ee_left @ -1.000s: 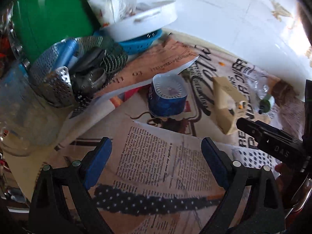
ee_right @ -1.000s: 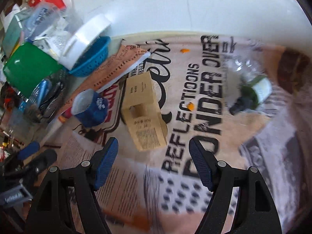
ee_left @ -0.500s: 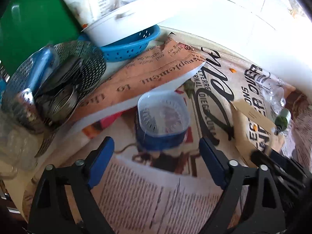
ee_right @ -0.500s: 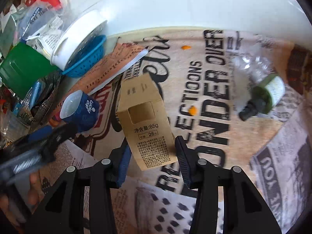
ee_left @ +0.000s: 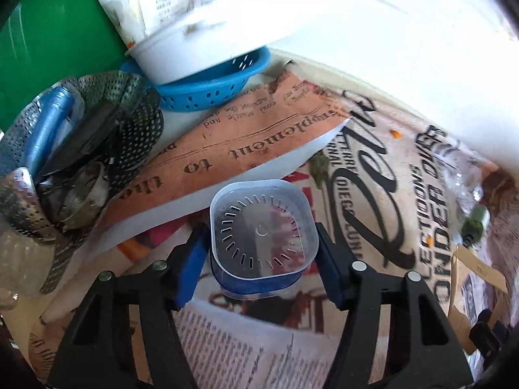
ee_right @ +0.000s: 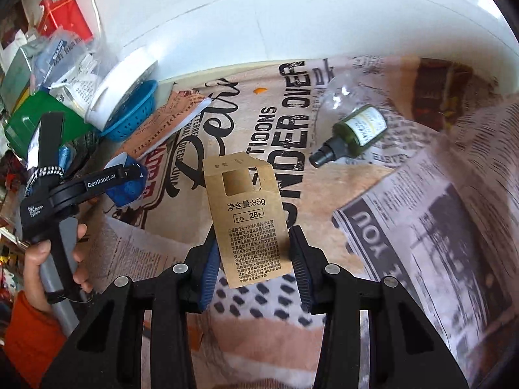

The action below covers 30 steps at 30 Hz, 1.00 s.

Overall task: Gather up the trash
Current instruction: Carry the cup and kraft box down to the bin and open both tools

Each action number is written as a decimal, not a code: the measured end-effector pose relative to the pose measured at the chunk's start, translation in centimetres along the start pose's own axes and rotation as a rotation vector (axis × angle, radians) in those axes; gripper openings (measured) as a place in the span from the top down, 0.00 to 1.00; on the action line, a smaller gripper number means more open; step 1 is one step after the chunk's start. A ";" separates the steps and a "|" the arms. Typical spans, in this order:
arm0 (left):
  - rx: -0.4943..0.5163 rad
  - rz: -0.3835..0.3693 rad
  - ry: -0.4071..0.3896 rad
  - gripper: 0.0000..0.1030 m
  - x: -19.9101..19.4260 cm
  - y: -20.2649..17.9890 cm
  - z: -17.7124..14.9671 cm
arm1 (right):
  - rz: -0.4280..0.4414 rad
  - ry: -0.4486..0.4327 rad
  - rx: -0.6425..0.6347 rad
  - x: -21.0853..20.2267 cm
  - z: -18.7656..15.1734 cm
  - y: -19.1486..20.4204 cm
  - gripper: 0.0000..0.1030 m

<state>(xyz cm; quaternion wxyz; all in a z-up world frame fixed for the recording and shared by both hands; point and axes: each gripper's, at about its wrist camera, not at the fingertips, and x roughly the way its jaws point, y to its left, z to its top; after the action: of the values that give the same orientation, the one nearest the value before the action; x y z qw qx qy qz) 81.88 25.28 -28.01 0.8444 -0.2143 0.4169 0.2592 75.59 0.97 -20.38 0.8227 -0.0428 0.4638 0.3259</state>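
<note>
At the lower centre of the left wrist view, the left gripper (ee_left: 261,256) is closing round a blue plastic cup (ee_left: 262,236), its pads pressing both flanks; at the lower centre of the right wrist view, the right gripper (ee_right: 251,269) is pinching the lower end of a brown paper box (ee_right: 249,220), which is tilting toward the upper left. A green spray bottle (ee_right: 356,131) is lying at upper right on the newspaper-covered table (ee_right: 324,168), well apart. The thin cup will likely be deforming, so the squeeze should be gentle and the lift straight; the box wants a firm hold low down, rising level so it is not swinging
</note>
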 end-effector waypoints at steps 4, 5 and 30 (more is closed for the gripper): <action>0.054 -0.034 -0.005 0.39 -2.9 0.0 -0.9 | -0.006 -0.022 0.005 -1.9 -0.6 0.8 0.63; 0.070 -0.043 -0.003 0.39 -3.7 0.1 -1.2 | -0.007 -0.029 0.008 -2.5 -0.8 1.1 0.63; 0.465 -0.325 -0.120 0.39 -26.1 15.4 -18.3 | -0.212 -0.279 0.228 -17.6 -19.3 18.2 0.63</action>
<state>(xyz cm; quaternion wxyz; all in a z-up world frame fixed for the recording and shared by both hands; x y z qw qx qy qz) 47.99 19.78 -19.22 0.9245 -0.0634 0.3746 0.0301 44.66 -0.74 -13.15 0.9082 0.0473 0.3721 0.1855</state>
